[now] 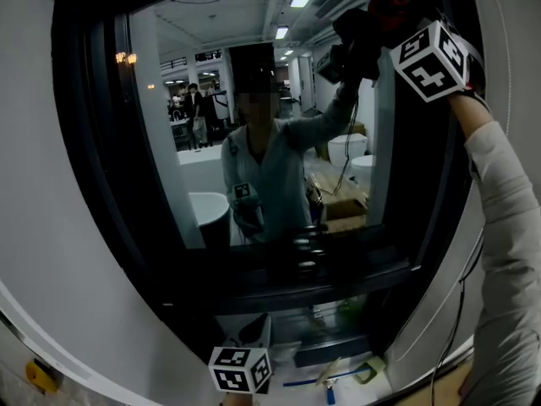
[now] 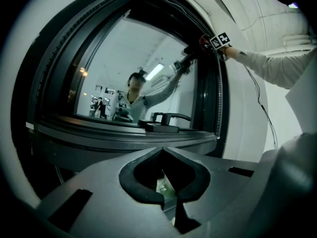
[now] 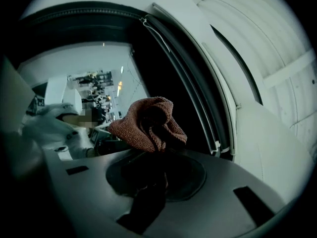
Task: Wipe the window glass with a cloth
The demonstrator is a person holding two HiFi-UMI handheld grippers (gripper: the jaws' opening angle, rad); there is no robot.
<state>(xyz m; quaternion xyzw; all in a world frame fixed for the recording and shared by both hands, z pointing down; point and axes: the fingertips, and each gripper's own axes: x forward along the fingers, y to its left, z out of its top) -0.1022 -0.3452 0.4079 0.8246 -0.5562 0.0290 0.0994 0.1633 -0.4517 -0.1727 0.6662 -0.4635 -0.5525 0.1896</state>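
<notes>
Head view: the right tool [image 1: 378, 22], raised at arm's length, holds a red cloth [image 1: 387, 5] at the upper right corner of the glass [image 1: 169, 142], hard by the dark frame [image 1: 84, 142]. The cloth appears to meet its own reflection there, so it looks pressed to the pane, though contact cannot be confirmed. The left tool [image 1: 252, 338] hangs low, beneath the window's bottom edge.

Left gripper view: the left tool [image 2: 166, 185] has its jaws together and grips nothing. It faces the handle [image 2: 171, 117] on the lower frame, while the right tool [image 2: 198, 41] shows far off at the top right corner.

Right gripper view: the cloth [image 3: 148, 123] is bunched and clamped in the right tool [image 3: 153, 157], with glass [image 3: 74, 83] to its left and frame [image 3: 188, 83] to its right.

Wiping appears to be in hand, at the top corner. The next move likely calls for keeping the cloth on the pane and sweeping left along the top edge, then working downward. The left tool seems to have no part in it.
</notes>
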